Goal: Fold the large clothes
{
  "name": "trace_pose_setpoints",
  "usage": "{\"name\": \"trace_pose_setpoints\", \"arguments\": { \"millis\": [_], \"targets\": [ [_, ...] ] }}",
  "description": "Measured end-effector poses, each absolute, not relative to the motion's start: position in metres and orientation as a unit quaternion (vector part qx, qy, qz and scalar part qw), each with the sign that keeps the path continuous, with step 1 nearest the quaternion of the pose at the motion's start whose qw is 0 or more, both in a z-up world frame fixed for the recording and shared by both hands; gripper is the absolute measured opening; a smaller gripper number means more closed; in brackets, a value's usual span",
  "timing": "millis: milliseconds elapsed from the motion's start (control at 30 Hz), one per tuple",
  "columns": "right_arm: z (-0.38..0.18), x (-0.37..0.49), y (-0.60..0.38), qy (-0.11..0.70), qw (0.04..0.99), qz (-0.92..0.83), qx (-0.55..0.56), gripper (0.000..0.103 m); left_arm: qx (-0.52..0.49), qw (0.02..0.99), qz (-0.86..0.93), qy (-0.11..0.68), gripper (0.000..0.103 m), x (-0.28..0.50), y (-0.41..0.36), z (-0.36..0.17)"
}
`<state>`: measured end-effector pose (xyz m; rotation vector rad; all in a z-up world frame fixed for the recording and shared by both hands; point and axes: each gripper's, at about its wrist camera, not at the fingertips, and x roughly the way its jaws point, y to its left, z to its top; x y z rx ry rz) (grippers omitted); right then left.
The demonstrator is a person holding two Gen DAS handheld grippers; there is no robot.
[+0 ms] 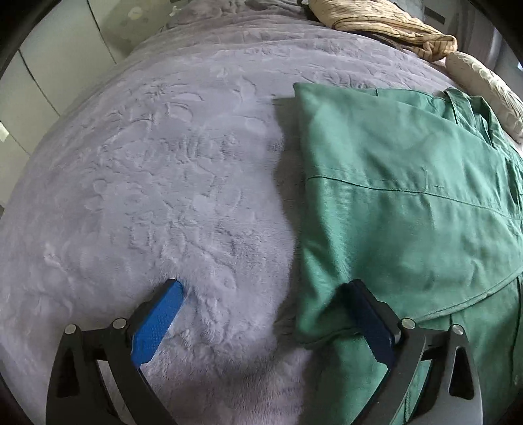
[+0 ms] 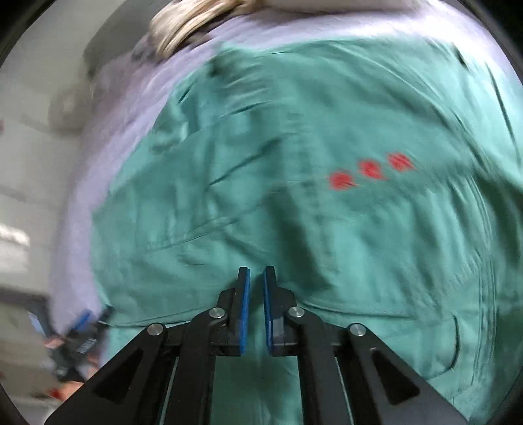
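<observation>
My left gripper point(image 1: 261, 291) and right gripper point(image 2: 257, 278) are black linkage frames with triangular cut-outs, round silver pivot screws and textured blue finger pads point(image 1: 157, 318).

Left gripper point(image 1: 261, 294) jaws spread wide, low over the grey plush bedspread point(image 1: 157, 183), right finger point(image 1: 369, 314) on the near edge of the folded green garment point(image 1: 408, 202); beige striped cloth point(image 1: 382, 23) bunched at the far side.
</observation>
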<state>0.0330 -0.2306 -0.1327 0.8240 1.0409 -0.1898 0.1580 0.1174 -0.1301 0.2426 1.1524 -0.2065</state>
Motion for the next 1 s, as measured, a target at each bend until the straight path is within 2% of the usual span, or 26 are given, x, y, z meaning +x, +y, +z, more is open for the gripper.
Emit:
{"name": "trace_pose_setpoints", "arguments": {
  "millis": [100, 133, 167, 200, 233, 267, 333, 467, 900, 933, 967, 1000],
  "targets": [
    [-0.128, 0.009, -0.244, 0.474, 0.784, -0.102, 0.388, 0.014, 0.117, 0.826, -0.094, 0.543, 0.101, 0.153, 0.118, -0.117],
    [-0.127, 0.001, -0.247, 0.473, 0.781, -0.105, 0.394, 0.024, 0.119, 0.827, -0.097, 0.541, 0.101, 0.150, 0.116, -0.113],
    [-0.128, -0.006, -0.250, 0.471, 0.778, -0.102, 0.402, 0.040, 0.122, 0.828, -0.099, 0.539, 0.101, 0.146, 0.114, -0.108],
    [-0.127, -0.015, -0.253, 0.467, 0.776, -0.094, 0.414, 0.050, 0.125, 0.828, -0.103, 0.536, 0.101, 0.141, 0.109, -0.102],
    [-0.128, -0.026, -0.260, 0.464, 0.775, -0.089, 0.420, 0.065, 0.126, 0.829, -0.108, 0.534, 0.101, 0.138, 0.105, -0.097],
    [-0.126, -0.028, -0.257, 0.462, 0.775, -0.087, 0.423, 0.068, 0.129, 0.830, -0.115, 0.531, 0.101, 0.132, 0.098, -0.091],
    [-0.120, -0.042, -0.263, 0.461, 0.774, -0.084, 0.426, 0.068, 0.134, 0.830, -0.128, 0.527, 0.101, 0.122, 0.082, -0.082],
    [-0.119, -0.053, -0.264, 0.456, 0.769, -0.075, 0.441, 0.079, 0.123, 0.827, -0.148, 0.528, 0.101, 0.099, 0.053, -0.074],
    [-0.119, -0.082, -0.281, 0.433, 0.760, -0.062, 0.480, 0.081, 0.112, 0.809, -0.215, 0.536, 0.101, 0.055, -0.027, -0.062],
    [-0.120, -0.085, -0.284, 0.431, 0.760, -0.062, 0.483, 0.083, 0.117, 0.805, -0.221, 0.537, 0.102, 0.053, -0.034, -0.062],
    [-0.120, -0.088, -0.286, 0.429, 0.760, -0.062, 0.484, 0.090, 0.122, 0.804, -0.224, 0.538, 0.102, 0.051, -0.039, -0.063],
    [-0.120, -0.091, -0.289, 0.426, 0.761, -0.062, 0.486, 0.093, 0.128, 0.802, -0.227, 0.537, 0.102, 0.049, -0.045, -0.064]
  ]
}}
